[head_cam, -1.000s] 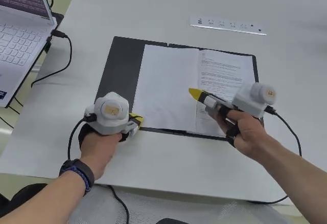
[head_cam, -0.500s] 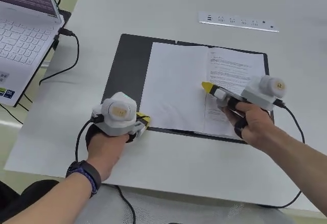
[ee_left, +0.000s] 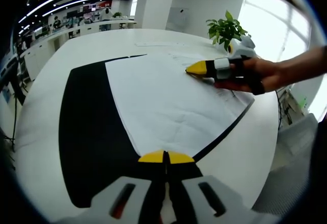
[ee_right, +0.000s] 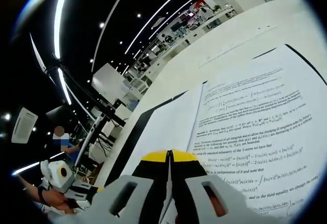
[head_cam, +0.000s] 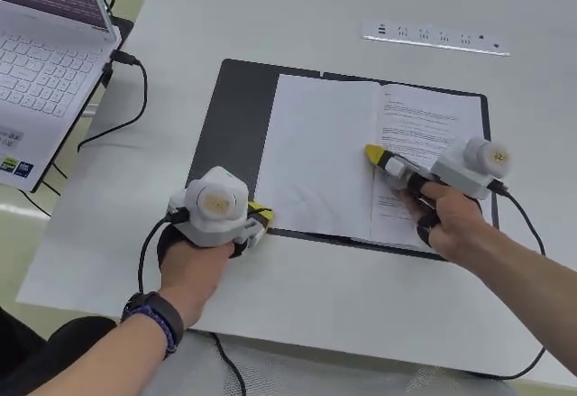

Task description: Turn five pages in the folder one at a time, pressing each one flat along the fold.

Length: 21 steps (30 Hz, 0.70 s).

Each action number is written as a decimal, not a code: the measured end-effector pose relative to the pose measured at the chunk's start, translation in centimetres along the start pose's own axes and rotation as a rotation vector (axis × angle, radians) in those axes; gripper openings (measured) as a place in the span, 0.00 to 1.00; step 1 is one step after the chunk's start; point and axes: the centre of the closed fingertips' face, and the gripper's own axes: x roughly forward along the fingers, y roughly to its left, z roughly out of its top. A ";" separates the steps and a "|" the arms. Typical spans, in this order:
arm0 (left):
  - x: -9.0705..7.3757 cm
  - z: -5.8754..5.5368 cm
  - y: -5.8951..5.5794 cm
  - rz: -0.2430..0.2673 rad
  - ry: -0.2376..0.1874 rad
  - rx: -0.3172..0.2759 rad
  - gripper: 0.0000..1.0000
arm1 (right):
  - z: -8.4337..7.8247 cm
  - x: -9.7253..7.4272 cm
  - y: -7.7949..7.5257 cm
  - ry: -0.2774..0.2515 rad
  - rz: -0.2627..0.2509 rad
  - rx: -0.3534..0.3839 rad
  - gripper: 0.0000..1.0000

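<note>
Folder (head_cam: 236,116) open mid-table, one blank page (head_cam: 315,157) lying turned on left. Our right gripper (head_cam: 374,155), jaws clenched on nothing, tip at the fold, pressing, we reckon. Left gripper (head_cam: 260,212), jaws together, at folder's near edge. Pg count unknown; more turns prob. left.

matt black folder (head_cam: 230,116), smooth white paper pages (head_cam: 315,152); matt white table (head_cam: 270,17)
</note>
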 end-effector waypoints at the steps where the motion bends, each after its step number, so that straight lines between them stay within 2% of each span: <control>1: 0.0 0.0 0.0 0.000 0.000 0.001 0.00 | 0.1 0.1 0.0 -0.004 -0.001 0.004 0.00; 9: 0.0 0.0 0.0 0.001 -0.005 -0.008 0.00 | 1.6 1.3 -1.0 -0.033 -0.029 0.018 0.00; 14: 0.0 0.0 0.0 0.005 -0.010 -0.022 0.00 | 2.3 1.8 -1.4 -0.055 -0.035 0.051 0.00; 21: 0.0 0.0 0.0 0.000 -0.013 -0.020 0.00 | 3.0 2.5 -1.8 -0.080 -0.045 0.055 0.00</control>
